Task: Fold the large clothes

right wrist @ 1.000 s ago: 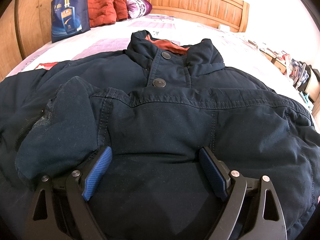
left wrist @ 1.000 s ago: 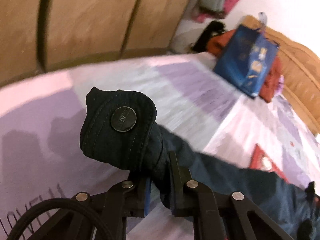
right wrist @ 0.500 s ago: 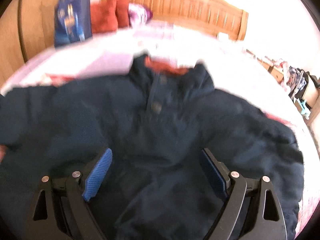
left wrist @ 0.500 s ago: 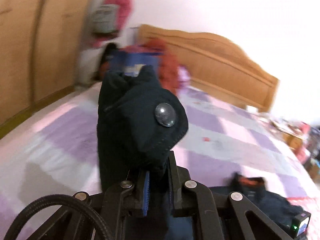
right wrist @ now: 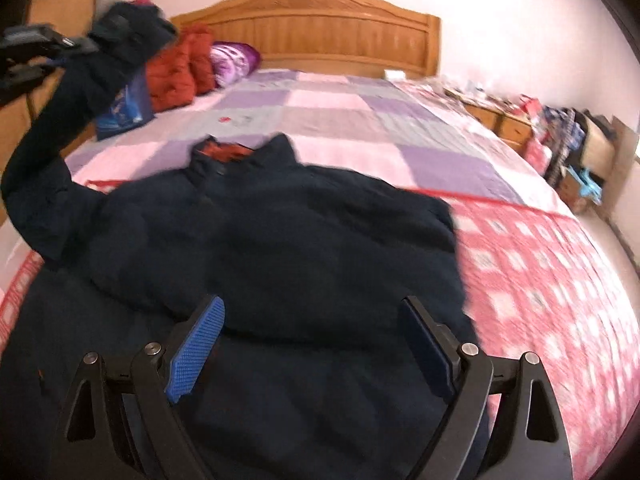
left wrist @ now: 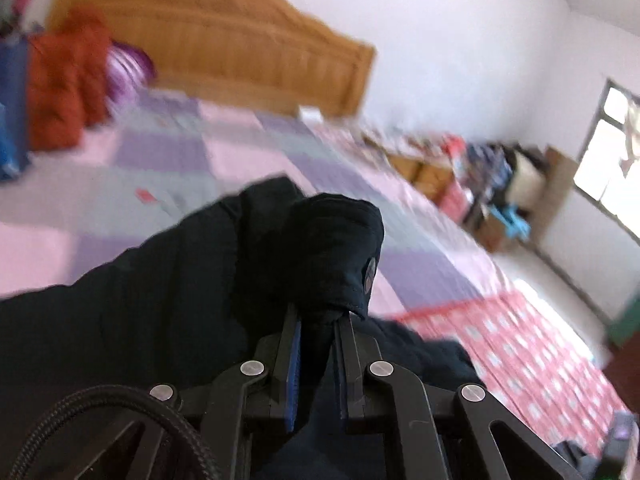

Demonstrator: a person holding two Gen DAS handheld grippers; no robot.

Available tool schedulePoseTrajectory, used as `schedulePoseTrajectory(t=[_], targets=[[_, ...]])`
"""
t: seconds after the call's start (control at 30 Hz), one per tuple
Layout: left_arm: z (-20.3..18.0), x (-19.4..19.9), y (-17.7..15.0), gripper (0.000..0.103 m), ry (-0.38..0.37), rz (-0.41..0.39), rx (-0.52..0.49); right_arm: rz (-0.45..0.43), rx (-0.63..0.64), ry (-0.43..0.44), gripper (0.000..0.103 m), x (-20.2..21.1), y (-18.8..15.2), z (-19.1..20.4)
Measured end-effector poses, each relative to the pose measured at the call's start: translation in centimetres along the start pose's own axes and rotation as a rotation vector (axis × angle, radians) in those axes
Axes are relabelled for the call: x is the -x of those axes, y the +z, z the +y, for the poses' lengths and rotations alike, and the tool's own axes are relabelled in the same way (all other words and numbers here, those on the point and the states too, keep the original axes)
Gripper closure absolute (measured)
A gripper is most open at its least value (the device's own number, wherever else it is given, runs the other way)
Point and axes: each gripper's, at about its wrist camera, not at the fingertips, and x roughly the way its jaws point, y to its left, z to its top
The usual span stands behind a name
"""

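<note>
A jacket (right wrist: pixel 320 248) is spread on the bed (right wrist: pixel 360 120), collar toward the headboard (right wrist: pixel 320 28). Its sleeve (right wrist: pixel 80 92) is lifted at the left, above the bed. A bag (right wrist: pixel 126 106) and a pillow (right wrist: pixel 234 60) are set behind, beside the headboard. Clutter (right wrist: pixel 568 132) is ranged along the bed's right

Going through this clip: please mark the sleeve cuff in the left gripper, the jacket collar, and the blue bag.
sleeve cuff (left wrist: pixel 332 252), left wrist view, on the bunched dark fabric above the jaws.
jacket collar (right wrist: pixel 276 152), right wrist view, on the raised dark right flap.
blue bag (right wrist: pixel 128 108), right wrist view, on its printed front face.
</note>
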Motion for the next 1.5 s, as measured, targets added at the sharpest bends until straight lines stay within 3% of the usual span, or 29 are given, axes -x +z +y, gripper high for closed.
schedulePoseTrajectory(t=[0.23,0.37,0.47,0.57,0.63,0.67,0.7,0.77,0.87,1.0,1.07,1.2,1.23,1.33,1.5], targets=[[-7.8,-10.8,-7.5,0.094,-0.025,0.191,-0.054,0.042,-0.003,-0.063,0.012,1.7,-3.0,-5.9],[-9.3,-13.3,-10.0,0.093,-0.012,0.254,-0.084,0.049,-0.031,-0.080,0.012,2.3,-4.2,-7.9],[-8.8,-14.1,-11.0,0.086,0.007,0.285,-0.071,0.054,-0.067,-0.094,0.012,2.5,-4.5,-8.9],[-9.9,-13.3,-11.4,0.069,0.035,0.285,-0.096,0.063,-0.092,-0.117,0.012,2.0,-4.1,-8.9],[-10.8,-11.1,-11.2,0.042,-0.029,0.246,-0.100,0.063,-0.118,-0.127,0.012,1.9,-3.8,-9.2],[-11.3,-10.0,-11.4,0.021,-0.046,0.220,-0.111,0.064,-0.134,-0.128,0.012,2.0,-3.6,-9.4],[-11.8,-8.7,-11.5,0.012,-0.047,0.192,-0.131,0.066,-0.142,-0.133,0.012,1.9,-3.5,-9.4],[-12.4,-5.8,-12.0,0.011,-0.035,0.147,-0.180,0.071,-0.156,-0.136,0.012,1.8,-3.0,-9.4],[-10.4,-3.0,-12.0,0.010,0.038,0.133,-0.158,0.075,-0.173,-0.118,0.012,1.3,-2.1,-9.0],[-4.2,-0.4,-10.8,0.010,0.273,0.113,-0.126,0.063,-0.154,-0.093,0.012,0.3,-0.3,-7.3],[0.2,0.7,-9.4,0.010,0.394,0.097,-0.055,0.053,-0.150,-0.069,0.012,-0.6,1.3,-6.2],[7.3,1.5,-8.4,0.010,0.543,0.090,0.057,0.033,-0.147,-0.038,0.011,-3.1,5.1,-4.2],[8.8,1.0,-8.6,0.010,0.567,0.119,0.074,0.038,-0.157,-0.035,0.010,-4.0,6.1,-3.9],[13.9,-2.5,-11.8,0.009,0.585,0.315,0.159,0.081,-0.168,-0.030,0.009,-6.7,7.6,-3.3],[14.8,-3.2,-13.7,0.003,0.551,0.313,0.209,0.169,-0.131,-0.006,0.009,-10.9,8.2,-2.0]])
